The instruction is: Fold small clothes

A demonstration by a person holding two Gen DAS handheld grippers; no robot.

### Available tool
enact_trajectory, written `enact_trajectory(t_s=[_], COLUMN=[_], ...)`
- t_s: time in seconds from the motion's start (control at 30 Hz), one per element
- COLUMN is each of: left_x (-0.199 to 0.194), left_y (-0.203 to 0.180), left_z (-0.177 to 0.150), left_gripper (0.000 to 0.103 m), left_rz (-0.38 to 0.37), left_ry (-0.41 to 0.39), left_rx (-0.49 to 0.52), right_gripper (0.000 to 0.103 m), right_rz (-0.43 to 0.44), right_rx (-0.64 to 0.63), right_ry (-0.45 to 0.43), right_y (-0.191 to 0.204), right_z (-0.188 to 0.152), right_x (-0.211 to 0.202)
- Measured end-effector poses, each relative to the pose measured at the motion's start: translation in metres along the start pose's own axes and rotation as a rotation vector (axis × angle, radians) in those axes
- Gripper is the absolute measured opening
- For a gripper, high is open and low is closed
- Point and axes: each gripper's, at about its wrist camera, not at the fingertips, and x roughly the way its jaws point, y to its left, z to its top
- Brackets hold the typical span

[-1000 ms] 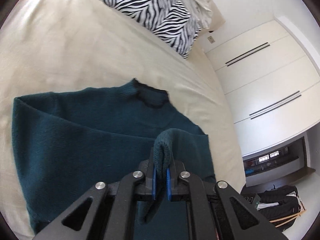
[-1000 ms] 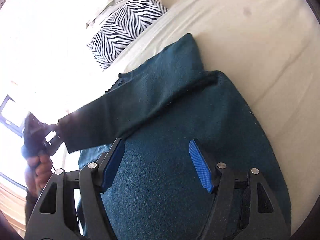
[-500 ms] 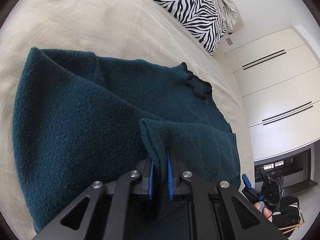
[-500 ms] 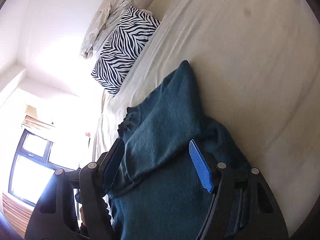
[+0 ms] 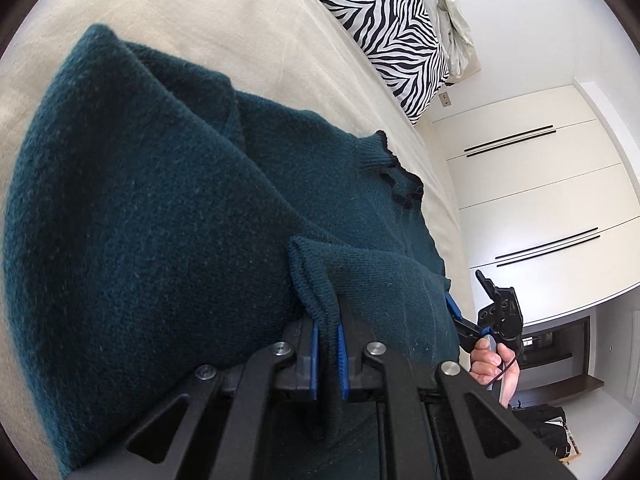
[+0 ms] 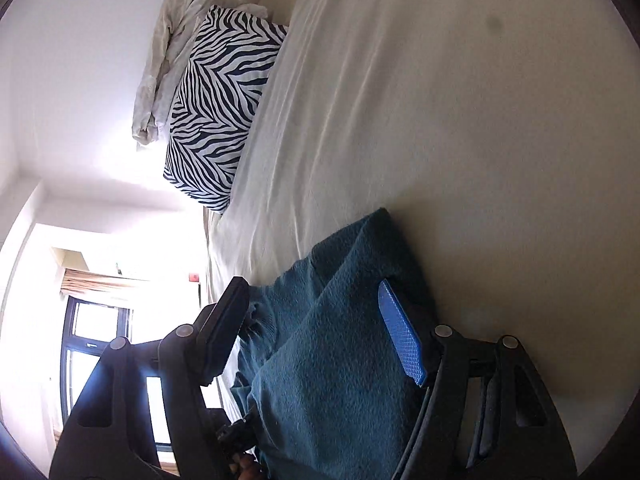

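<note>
A dark teal knitted sweater [image 5: 152, 220] lies on the cream bed sheet [image 5: 180, 12], its frilled collar [image 5: 400, 176] toward the wardrobe side. My left gripper [image 5: 327, 354] is shut on the sleeve cuff [image 5: 316, 280] and holds it over the sweater's body. My right gripper [image 6: 320, 336] is open with the sweater [image 6: 332, 360] between and under its blue pads [image 6: 400, 336], not clamped. It also shows in the left wrist view [image 5: 492, 316], held in a hand at the sweater's far edge.
A zebra-print pillow [image 5: 384, 20] and crumpled white bedding [image 6: 168, 64] lie at the head of the bed. White wardrobe doors [image 5: 532, 200] stand beyond the bed edge. A bright window [image 6: 96, 336] is on the other side. Dark bags [image 5: 548, 428] sit on the floor.
My left gripper has carried the sleeve cuff inward over the sweater's body and come lower. My right gripper has slid off toward the sweater's edge, staying open.
</note>
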Motion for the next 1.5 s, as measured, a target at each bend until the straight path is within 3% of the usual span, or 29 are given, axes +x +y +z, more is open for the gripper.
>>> enact_trajectory(t_s=[0.17, 0.4, 0.6, 0.8, 1.07, 1.2, 1.4, 1.5], left_x=[-0.002, -0.017, -0.048, -0.081, -0.122, -0.154, -0.201, -0.205], left_y=[-0.004, -0.006, -0.007, -0.02, -0.023, -0.009, -0.006, -0.002], left_z=[0.003, 0.003, -0.012, -0.07, -0.184, -0.23, -0.266, -0.272], left_gripper=[0.013, 0.019, 0.028, 0.057, 0.061, 0.071, 0.076, 0.078], left_rz=[-0.009, 0.019, 0.053, 0.077, 0.123, 0.166, 0.304, 0.296], left_ry=[0.017, 0.003, -0.047, -0.089, -0.119, -0.184, -0.251, -0.229], left_rx=[-0.022, -0.04, -0.042, 0.007, 0.019, -0.035, 0.04, 0.047], right_gripper=[0.066, 0.066, 0.066, 0.068, 0.068, 0.068, 0.068, 0.068], right_rz=[-0.002, -0.043, -0.048, -0.019, 0.018, -0.021, -0.137, -0.169], right_rx=[-0.023, -0.151, -0.115, -0.081, -0.126, -0.196, -0.285, -0.291], right_ry=[0.027, 0.118, 0.073, 0.034, 0.081, 0.084, 0.02, -0.044], right_y=[0.001, 0.004, -0.013, -0.029, -0.029, -0.027, -0.042, -0.052], right_z=[0.001, -0.05, -0.076, -0.116, -0.193, -0.234, -0.282, -0.294], right_x=[0.002, -0.03, -0.08, -0.13, -0.151, -0.164, -0.209, -0.244])
